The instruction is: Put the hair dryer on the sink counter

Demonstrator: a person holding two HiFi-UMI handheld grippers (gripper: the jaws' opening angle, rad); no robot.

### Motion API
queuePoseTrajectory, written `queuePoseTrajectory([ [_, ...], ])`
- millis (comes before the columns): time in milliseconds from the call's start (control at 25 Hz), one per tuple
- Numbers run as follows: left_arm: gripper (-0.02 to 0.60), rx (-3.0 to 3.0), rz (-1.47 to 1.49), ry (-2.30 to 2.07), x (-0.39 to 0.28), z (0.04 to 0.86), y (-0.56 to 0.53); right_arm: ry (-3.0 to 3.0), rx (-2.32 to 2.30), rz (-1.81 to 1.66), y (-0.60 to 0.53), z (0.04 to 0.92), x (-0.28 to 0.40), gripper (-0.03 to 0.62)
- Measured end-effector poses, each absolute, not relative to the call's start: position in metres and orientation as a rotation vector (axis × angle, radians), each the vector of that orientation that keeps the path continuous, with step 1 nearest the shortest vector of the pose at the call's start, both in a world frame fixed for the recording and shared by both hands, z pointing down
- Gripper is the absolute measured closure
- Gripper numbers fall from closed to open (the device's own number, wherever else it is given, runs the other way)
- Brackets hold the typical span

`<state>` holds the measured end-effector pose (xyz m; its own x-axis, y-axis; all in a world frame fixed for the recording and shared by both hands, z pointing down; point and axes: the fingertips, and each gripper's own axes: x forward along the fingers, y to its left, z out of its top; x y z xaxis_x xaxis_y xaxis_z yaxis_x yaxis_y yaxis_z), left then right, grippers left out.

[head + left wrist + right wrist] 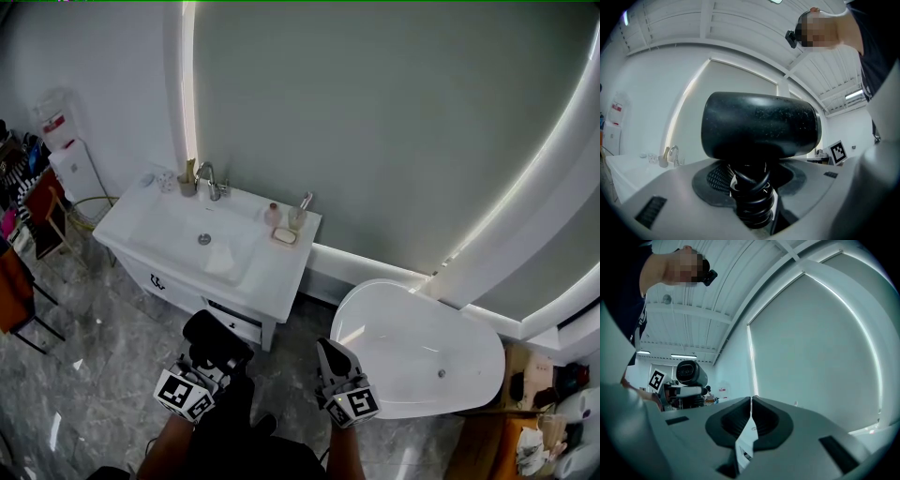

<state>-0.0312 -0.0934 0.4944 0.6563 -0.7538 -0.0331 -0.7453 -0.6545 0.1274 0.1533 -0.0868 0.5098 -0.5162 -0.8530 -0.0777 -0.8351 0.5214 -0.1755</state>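
Left tongs (751,190) pinch the hair dryer (759,126) by its handle for carrying, well short of the sink tabletop (277,274). Right tongs (751,414) are pressed together, empty and not needed.

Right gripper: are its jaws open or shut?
Shut and empty. In its own view, the right gripper has its jaw tips touching, with nothing between them.

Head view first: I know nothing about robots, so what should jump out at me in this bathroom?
The black hair dryer stands out, clamped by its cord-wrapped handle in the left claw, low in the head view. Ahead and to the left stands the white sink counter, with an oval white bathtub to its right. The right claw is shut on nothing.
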Motion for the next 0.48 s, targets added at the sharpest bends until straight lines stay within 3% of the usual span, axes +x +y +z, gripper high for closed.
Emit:
queuePoseTrajectory([
  [480, 0.359, 2.763, -0.154, -1.245, -0.034, 0.505, -0.173, 2.577, -1.477, -0.144, -0.162, 0.509, 0.157, 0.562],
])
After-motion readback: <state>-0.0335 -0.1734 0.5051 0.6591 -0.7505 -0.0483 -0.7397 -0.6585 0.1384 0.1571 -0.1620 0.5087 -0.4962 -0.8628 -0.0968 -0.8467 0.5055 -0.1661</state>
